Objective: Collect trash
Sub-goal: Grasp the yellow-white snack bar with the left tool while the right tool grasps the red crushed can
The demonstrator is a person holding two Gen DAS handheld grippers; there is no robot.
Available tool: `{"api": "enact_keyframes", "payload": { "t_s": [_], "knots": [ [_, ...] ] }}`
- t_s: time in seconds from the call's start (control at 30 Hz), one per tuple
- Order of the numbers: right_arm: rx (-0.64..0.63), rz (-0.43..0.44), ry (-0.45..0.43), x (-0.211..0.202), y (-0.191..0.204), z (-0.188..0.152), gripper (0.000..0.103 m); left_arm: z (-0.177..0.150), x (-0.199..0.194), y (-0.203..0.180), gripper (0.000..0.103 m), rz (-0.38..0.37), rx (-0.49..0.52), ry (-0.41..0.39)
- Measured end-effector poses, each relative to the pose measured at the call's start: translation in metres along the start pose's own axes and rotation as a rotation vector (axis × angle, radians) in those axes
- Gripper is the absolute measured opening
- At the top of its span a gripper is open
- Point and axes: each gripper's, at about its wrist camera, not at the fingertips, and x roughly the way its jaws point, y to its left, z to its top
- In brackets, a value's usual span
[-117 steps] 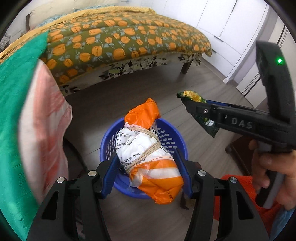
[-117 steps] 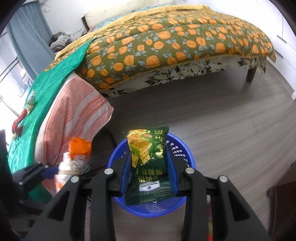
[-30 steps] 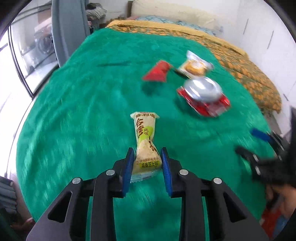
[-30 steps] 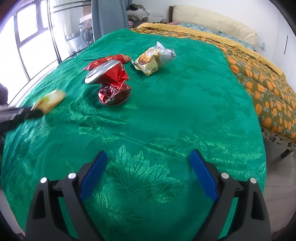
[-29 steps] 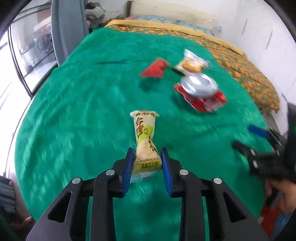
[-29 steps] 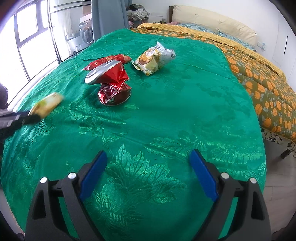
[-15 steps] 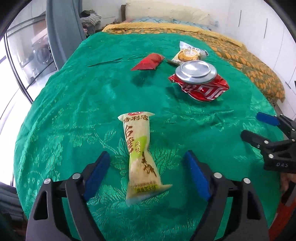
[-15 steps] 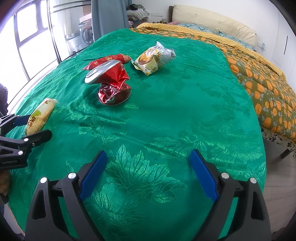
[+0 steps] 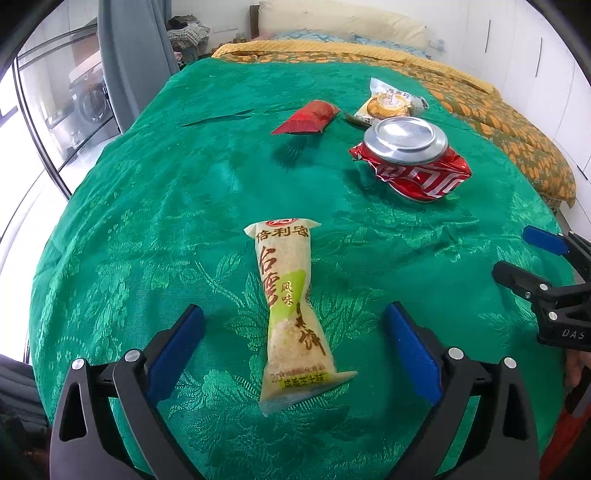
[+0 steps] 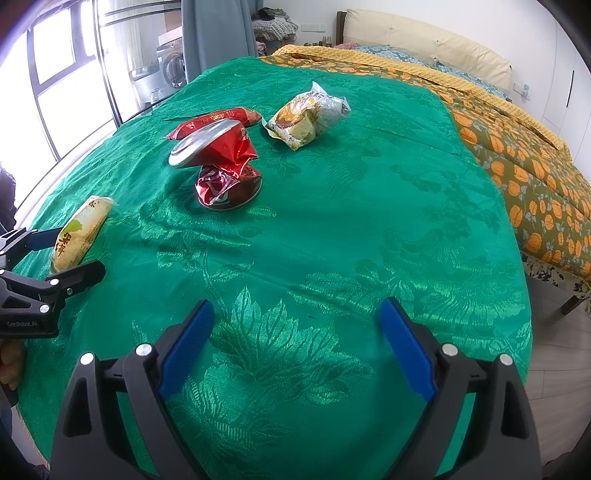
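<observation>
The yellow snack packet (image 9: 293,314) lies flat on the green bedspread (image 9: 147,221), lengthwise between the blue pads of the left tool (image 9: 293,347). That tool's jaws have just been opening and now stand wide, so the packet is released, with neither pad touching it. In the right wrist view the same packet (image 10: 79,232) shows at the left edge, between the left tool's fingers (image 10: 74,275).

The right tool (image 10: 295,343) hangs released too, its jaws spread over bare bedspread with nothing between them. A bit of a hand shows behind each tool at the frame edge.

Farther up the bed a crushed red can (image 9: 410,162) stands with its silver end up, well apart from the packet. Just beyond it lie a flattened red wrapper (image 9: 306,118) and a silvery pastry bag (image 9: 391,103), near each other. Past the green cover runs an orange-flowered quilt (image 10: 517,166), with a pillow (image 9: 351,22) at the head of the bed. A grey curtain (image 9: 133,55) hangs on the window side.
</observation>
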Motion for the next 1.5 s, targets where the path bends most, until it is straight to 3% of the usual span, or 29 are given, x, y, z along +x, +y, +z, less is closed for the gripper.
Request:
{"api": "enact_keyframes", "payload": {
  "t_s": [1.2,1.37,1.5],
  "knots": [
    [0.007,-0.027,-0.002,0.000,0.001,0.000,0.091,0.000,0.001,0.003,0.098,-0.017,-0.008,0.006],
    [0.009,0.031,0.003,-0.003,-0.001,0.005,0.091,-0.004,-0.005,0.007,0.098,-0.071,0.031,0.011],
    [-0.087,0.075,-0.031,-0.007,0.017,0.025,0.091,-0.011,-0.010,0.005,0.098,-0.072,0.043,-0.006]
  ]
}}
